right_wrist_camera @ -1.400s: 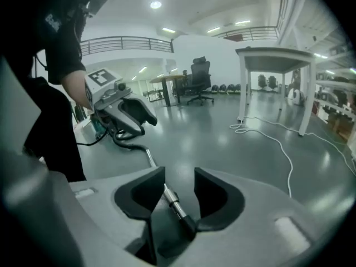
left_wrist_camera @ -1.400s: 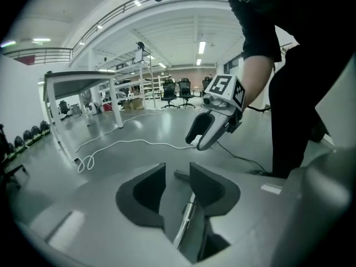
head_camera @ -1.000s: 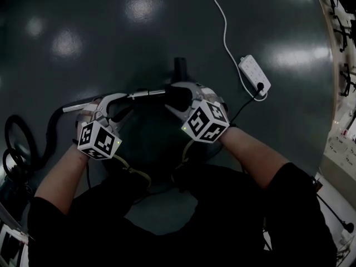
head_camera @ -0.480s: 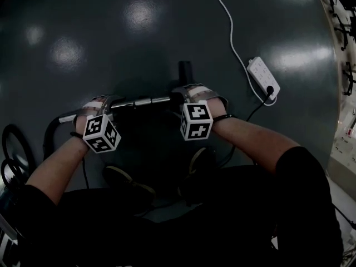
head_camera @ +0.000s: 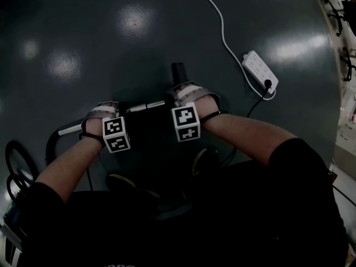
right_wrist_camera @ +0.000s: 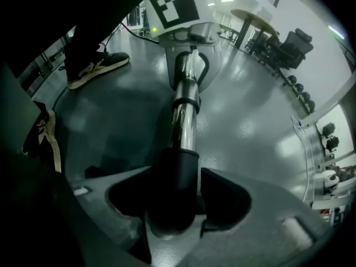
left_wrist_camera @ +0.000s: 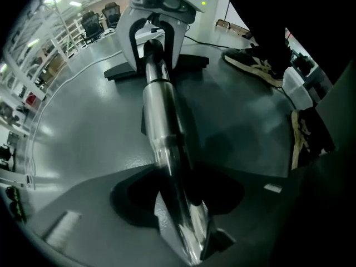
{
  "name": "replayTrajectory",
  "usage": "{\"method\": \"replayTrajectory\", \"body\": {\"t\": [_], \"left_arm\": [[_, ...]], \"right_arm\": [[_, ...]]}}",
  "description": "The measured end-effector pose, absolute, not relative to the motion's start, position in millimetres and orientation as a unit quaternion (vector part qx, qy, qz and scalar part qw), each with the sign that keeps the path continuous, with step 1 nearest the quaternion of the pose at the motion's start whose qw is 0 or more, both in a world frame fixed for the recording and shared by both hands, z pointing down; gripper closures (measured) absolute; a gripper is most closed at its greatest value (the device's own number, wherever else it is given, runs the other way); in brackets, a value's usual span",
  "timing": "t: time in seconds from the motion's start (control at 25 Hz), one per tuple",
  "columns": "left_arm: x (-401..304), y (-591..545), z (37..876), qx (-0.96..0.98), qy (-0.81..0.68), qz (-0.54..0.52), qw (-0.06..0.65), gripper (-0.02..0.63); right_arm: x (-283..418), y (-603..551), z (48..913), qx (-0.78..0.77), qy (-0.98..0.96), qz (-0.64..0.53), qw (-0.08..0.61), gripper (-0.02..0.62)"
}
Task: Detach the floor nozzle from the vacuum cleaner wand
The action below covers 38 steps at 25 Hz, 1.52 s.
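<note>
The floor nozzle (left_wrist_camera: 119, 70) lies flat on the floor (head_camera: 139, 49) just past the right gripper (right_wrist_camera: 178, 207), on the side away from the left gripper (left_wrist_camera: 179, 202). Its black neck (right_wrist_camera: 178, 174) sits between the right jaws, which stand apart around it with a gap showing on one side, so nothing is clamped there. From that neck the chrome wand (left_wrist_camera: 158, 110) runs along the floor into the left jaws. These are closing around it, and dark gaps on both sides tell us the pads are not pressing yet.

We judge the step in hand to be taking hold on either side of the joint. To do it well we should grip the tube squarely with the left and the neck with the right, then pull straight along the wand's line and not bend it. We cannot make out any release catch.

Both grippers point down at the floor, marker cubes (head_camera: 185, 123) up, forearms (head_camera: 69, 163) reaching in side by side. A power strip (head_camera: 260, 74) lies well beyond the right gripper.
</note>
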<state>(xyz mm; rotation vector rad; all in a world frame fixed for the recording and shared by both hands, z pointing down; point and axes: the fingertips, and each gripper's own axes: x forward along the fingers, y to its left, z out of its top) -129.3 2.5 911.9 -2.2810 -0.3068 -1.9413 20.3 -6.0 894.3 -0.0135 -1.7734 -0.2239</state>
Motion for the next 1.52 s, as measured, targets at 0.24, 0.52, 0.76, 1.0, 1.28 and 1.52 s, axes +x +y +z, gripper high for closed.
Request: {"method": "replayTrajectory", "body": {"t": [0.24,0.52,0.76,1.0,1.28,1.52], "left_arm": [[-130.8,0.8,906.7,-0.753,-0.099,-0.649,0.035,0.430],[-137.7,-10.0,881.7,-0.761,-0.076,-0.644,0.037,0.439],[-134.5,-13.8,861.5,-0.768,-0.065,-0.636,0.033,0.443],[-127.2,-14.3,850.1,-0.788,-0.057,-0.613,0.009,0.448],[-124.4,-15.5,845.4,-0.801,-0.065,-0.593,-0.055,0.457],[-123.5,-24.0,837.0,-0.810,-0.039,-0.581,-0.071,0.459]], "right_arm": [[12.8,-4.3,892.0,-0.004,-0.780,-0.110,0.616,0.408],[-3.6,-2.7,847.3,-0.049,-0.820,0.093,0.562,0.436],[3.9,-1.3,808.3,-0.129,-0.770,0.293,0.553,0.434],[-3.3,-1.3,791.6,-0.116,-0.791,0.268,0.539,0.434],[10.6,-28.3,808.4,0.008,-0.785,-0.077,0.615,0.451],[9.7,-54.1,797.6,0.049,-0.761,-0.193,0.618,0.454]]}}
